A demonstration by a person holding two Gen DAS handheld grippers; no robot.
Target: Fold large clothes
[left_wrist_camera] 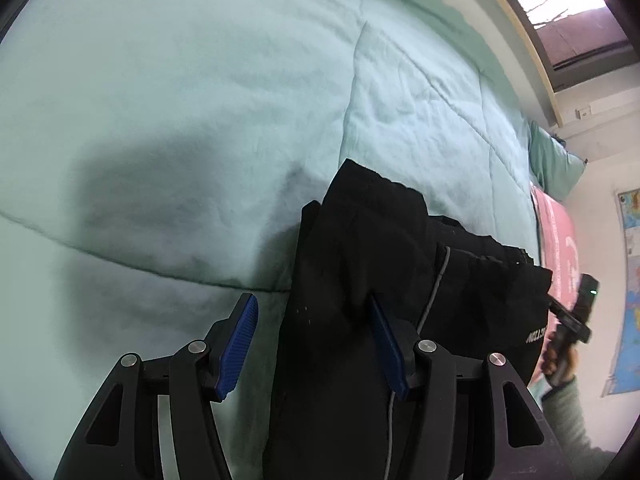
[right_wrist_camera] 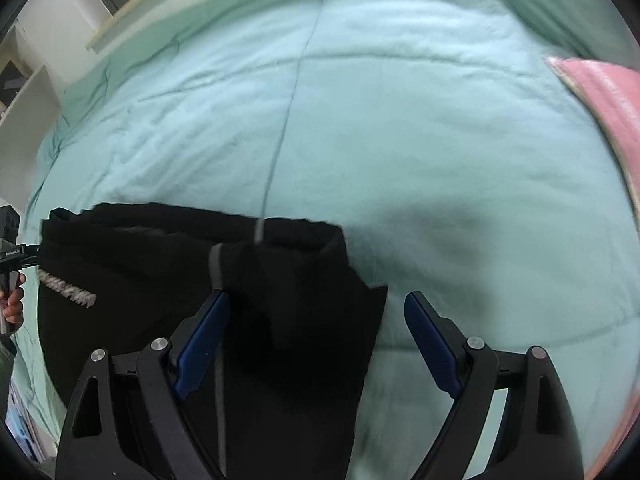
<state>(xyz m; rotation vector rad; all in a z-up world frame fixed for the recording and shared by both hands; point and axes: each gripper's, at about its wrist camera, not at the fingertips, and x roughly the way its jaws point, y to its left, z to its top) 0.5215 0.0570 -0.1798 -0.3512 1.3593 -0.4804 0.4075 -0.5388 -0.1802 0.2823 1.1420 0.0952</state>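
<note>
One broad mint-green quilt (right_wrist_camera: 400,120) fills nearly everything, spread over the bed with its stitched seams running across, and on it lies the black garment (left_wrist_camera: 360,280), folded into a thick layered bundle with a thin grey cord (left_wrist_camera: 438,280) trailing down its front and pale lettering (right_wrist_camera: 68,292) near one edge. Over by the far side a pink blanket (right_wrist_camera: 608,96) sits at the quilt's edge, with a green pillow (left_wrist_camera: 554,160) just beyond it, and a window (left_wrist_camera: 572,12) up in the corner. Now the claws: the left gripper (left_wrist_camera: 312,344) hangs over the bundle's edge, jaws parted, one blue pad above bare quilt, the other over the black cloth, nothing pinched between them. The right gripper (right_wrist_camera: 320,344) stands spread wide as well, released, its left pad over the garment near the grey stripe, its right pad over open quilt. Smallest of all, at the frame's margin in each wrist view, a hand (left_wrist_camera: 554,356) wrapped round the other tool's handle. No bins or baskets on show.
</note>
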